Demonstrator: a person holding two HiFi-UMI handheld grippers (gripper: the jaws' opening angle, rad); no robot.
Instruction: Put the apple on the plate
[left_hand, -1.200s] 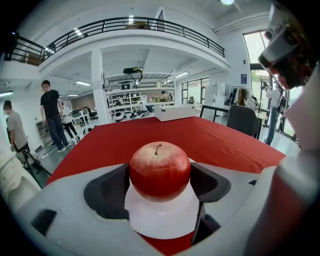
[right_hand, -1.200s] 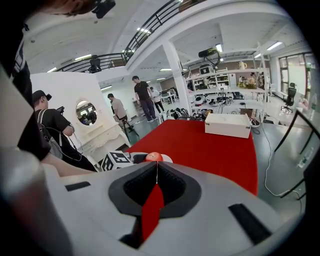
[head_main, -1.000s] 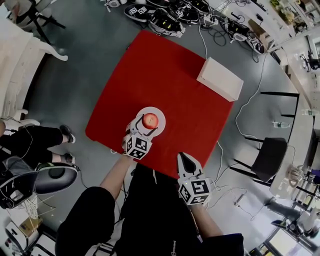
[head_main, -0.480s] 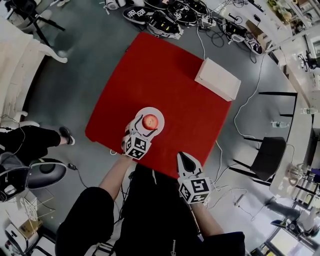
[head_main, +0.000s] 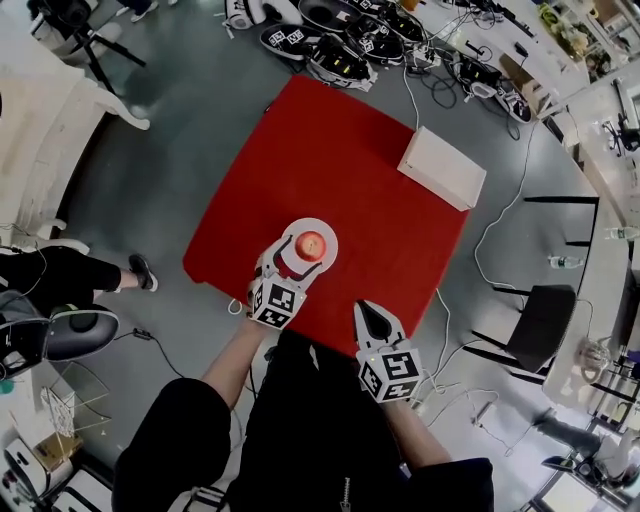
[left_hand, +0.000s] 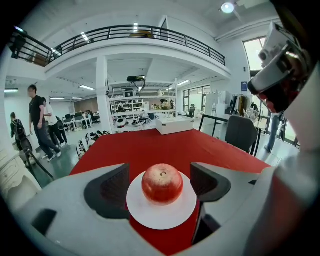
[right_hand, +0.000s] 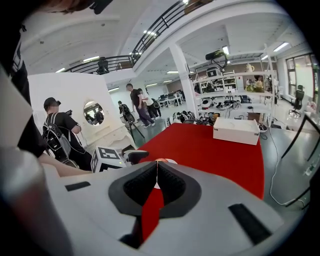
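Resting on the plate, the apple is free

The apple (left_hand: 162, 183) sits upright in the middle of the white plate (left_hand: 165, 217) on the red table (head_main: 350, 160). The left gripper (head_main: 290, 266) holds its jaws apart at the plate's near side, clear of the fruit. Apple and plate lie as they did a second ago; only the head view has shifted slightly. The placing looks done, and only backing off is left. The right gripper (right_hand: 156, 170) hangs by the table's near edge, jaws together and empty.
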